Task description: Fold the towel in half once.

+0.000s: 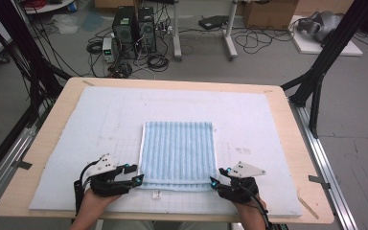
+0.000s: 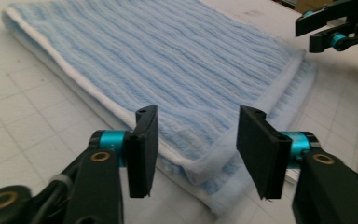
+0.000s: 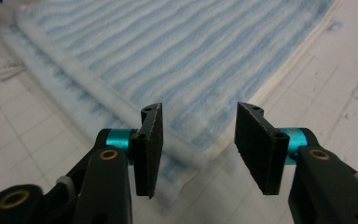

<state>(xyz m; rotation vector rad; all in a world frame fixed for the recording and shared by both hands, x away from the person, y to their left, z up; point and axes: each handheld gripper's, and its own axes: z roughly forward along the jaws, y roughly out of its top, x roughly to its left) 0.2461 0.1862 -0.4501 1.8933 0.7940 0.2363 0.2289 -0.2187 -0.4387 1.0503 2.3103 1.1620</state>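
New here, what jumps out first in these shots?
The blue striped towel, folded flat in the middle of the pale mat on the table. Next, the two hand-held grippers at its near corners: the left hand-held gripper and the right hand-held gripper, both with jaws open and lined up on the towel's edge. Behind the table, computer towers and tangled cables sit on the floor.

Both forearms enter from the near edge, hands low over the table. Left hand [image 1: 92, 197] grips the black two-jaw left gripper [image 1: 135, 174], pointed right and slightly forward; jaws parted, nothing between them. Right hand [image 1: 247, 207] grips the black two-jaw right gripper [image 1: 218, 176], pointed left and forward; jaws likewise apart, empty.
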